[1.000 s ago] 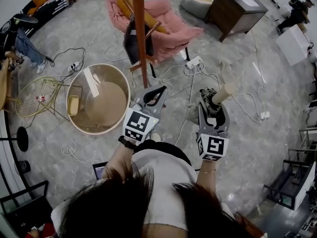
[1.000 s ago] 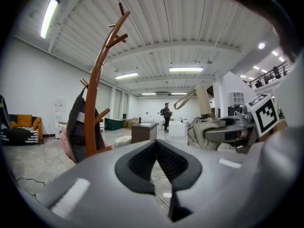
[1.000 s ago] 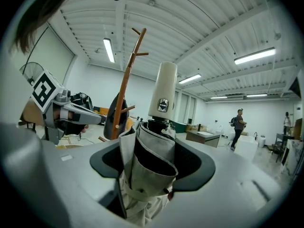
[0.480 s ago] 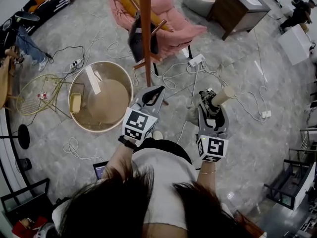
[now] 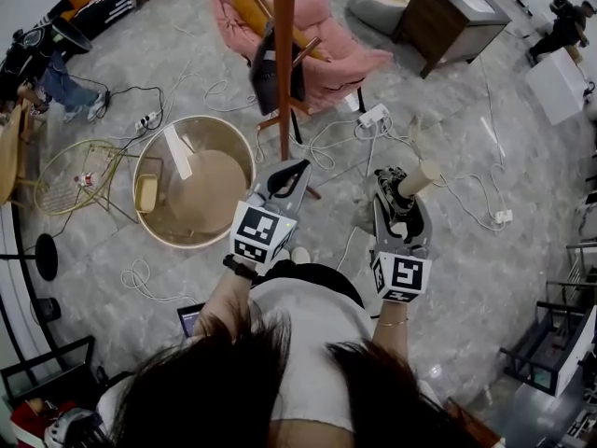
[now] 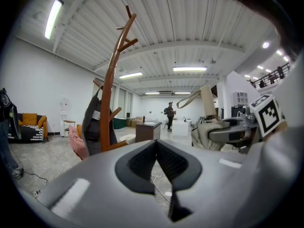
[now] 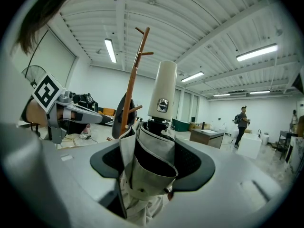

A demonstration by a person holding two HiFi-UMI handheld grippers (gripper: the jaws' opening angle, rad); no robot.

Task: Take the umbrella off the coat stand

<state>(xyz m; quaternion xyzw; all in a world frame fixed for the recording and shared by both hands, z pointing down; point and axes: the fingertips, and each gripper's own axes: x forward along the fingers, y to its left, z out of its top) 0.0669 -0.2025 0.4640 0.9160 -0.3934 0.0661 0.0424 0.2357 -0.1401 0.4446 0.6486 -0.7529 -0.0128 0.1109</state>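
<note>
Two hand-held grippers are in view, side by side in front of the person.

1. Right gripper (image 5: 392, 177): the jaws are clamped on the folded umbrella (image 5: 417, 178). In the right gripper view (image 7: 152, 137), the beige canopy fabric (image 7: 145, 172) fills the gap between the pads. The cream cylindrical handle (image 7: 162, 90) stands up beyond the jaw tips, tilted.

2. Left gripper (image 5: 291, 168): in its own view (image 6: 156, 145) the jaws are together, the tips meet and nothing is between them.

3. Umbrella location: it is in the right gripper only, off the coat stand (image 5: 284, 63) and apart from it. In the head view the stand's pole is ahead of the left gripper and left of the umbrella handle.

4. Coat stand: a brown wooden pole with short pegs, upright. A dark bag (image 5: 267, 77) hangs against the pole. The same bag shows in the left gripper view (image 6: 92, 122), beside the pole (image 6: 109, 94).

5. Floor, near: loose cables (image 5: 347, 149) and a white power strip (image 5: 373, 116) lie around the stand's base. A round beige tub (image 5: 238, 143) sits to the left of the stand.

6. Floor, far: a pink armchair (image 5: 331, 45) stands behind the stand. A dark wooden cabinet (image 5: 448, 21) stands further right.
</note>
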